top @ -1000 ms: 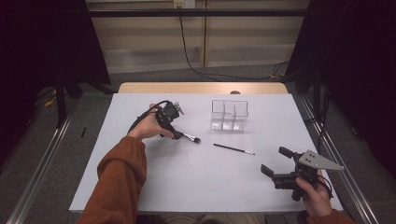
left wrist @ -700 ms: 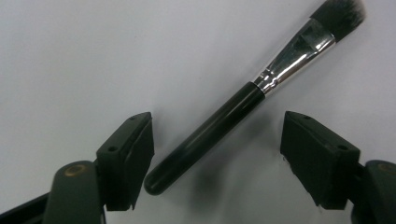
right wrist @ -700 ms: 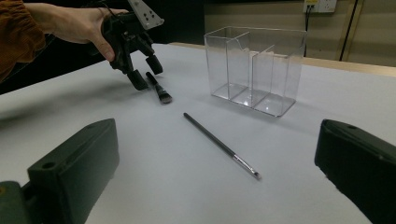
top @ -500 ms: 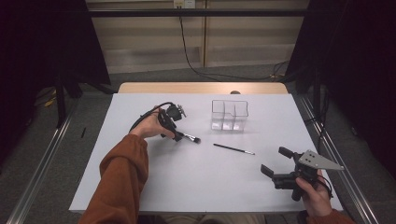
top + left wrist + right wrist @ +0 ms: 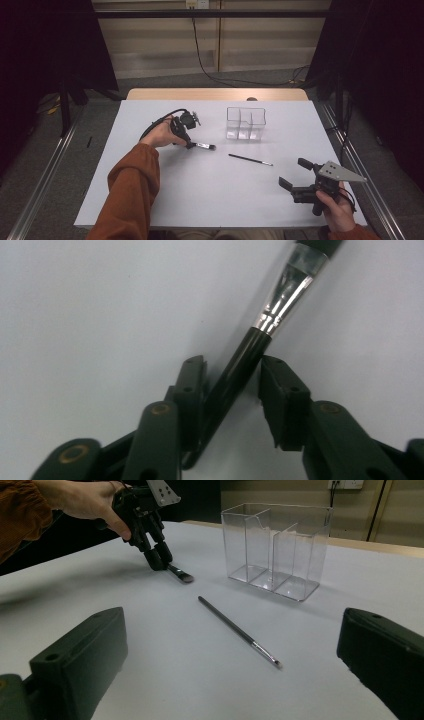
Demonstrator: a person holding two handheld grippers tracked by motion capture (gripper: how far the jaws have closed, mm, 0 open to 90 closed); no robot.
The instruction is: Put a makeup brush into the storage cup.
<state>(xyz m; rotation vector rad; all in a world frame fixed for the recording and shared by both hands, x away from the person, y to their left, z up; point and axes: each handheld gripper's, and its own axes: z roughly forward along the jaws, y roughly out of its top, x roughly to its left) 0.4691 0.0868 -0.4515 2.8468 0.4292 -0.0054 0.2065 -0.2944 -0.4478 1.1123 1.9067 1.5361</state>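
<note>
A flat brush (image 5: pixel 280 305) with a black handle and silver ferrule lies on the white table (image 5: pixel 200 200); its head (image 5: pixel 205 146) pokes out to the right of my left gripper (image 5: pixel 189 144). In the left gripper view, my left gripper (image 5: pixel 232 365) is shut on the brush's handle, which runs diagonally between the jaws and touches both. The right gripper view shows that gripper (image 5: pixel 159 560) tipped down onto the brush (image 5: pixel 182 575). A thin liner brush (image 5: pixel 250 160) (image 5: pixel 235 627) lies loose mid-table. My right gripper (image 5: pixel 293 172) (image 5: pixel 231 630) stands open near the front right, holding nothing.
A clear three-compartment organizer (image 5: pixel 245 123) (image 5: pixel 275 545) stands upright behind the brushes, toward the back of the table. The left gripper's cable (image 5: pixel 155 125) loops behind the hand. The table's right edge (image 5: pixel 345 165) runs close to my right gripper.
</note>
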